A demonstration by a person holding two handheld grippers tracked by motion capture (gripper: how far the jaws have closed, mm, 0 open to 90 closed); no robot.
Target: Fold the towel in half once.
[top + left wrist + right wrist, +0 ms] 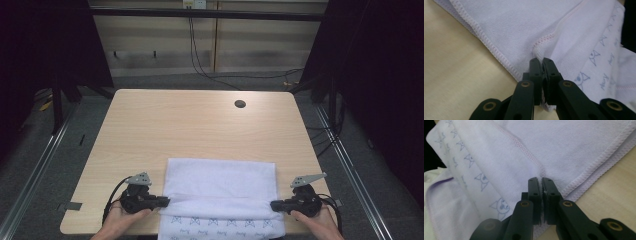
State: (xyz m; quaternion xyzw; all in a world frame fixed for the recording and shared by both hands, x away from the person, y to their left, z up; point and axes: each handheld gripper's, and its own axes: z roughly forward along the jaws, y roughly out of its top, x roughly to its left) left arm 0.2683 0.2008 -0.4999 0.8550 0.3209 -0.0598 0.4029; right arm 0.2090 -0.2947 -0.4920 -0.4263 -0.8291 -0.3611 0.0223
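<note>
Both hands are down low at the near edge of the bench (150, 125), and the towel (220, 175) lies between them, spread flat with its near part folded over itself and its front edge hanging off the bench toward the person. The left hand-held gripper (162, 201) has its jaws clamped tight on the towel's left corner; in the left gripper view the stitched hem (544, 38) runs right into the pinch. The right hand-held gripper (274, 205) mirrors it, jaws closed on the opposite corner, cloth nipped between the pads.

This looks like a light, soft, floppy thing: it will sag and drape wherever it isn't held, so one grip per corner, right on the thicker hem, seems the sensible hold. The terry surface should give good friction, little risk of slipping, nothing fragile here.

Looks-wise, it's a pale lilac-white towel with overlocked edges, a pinkish seam line (520, 145), and a band of small blue printed cat-face figures (500, 206) along the near side.
</note>
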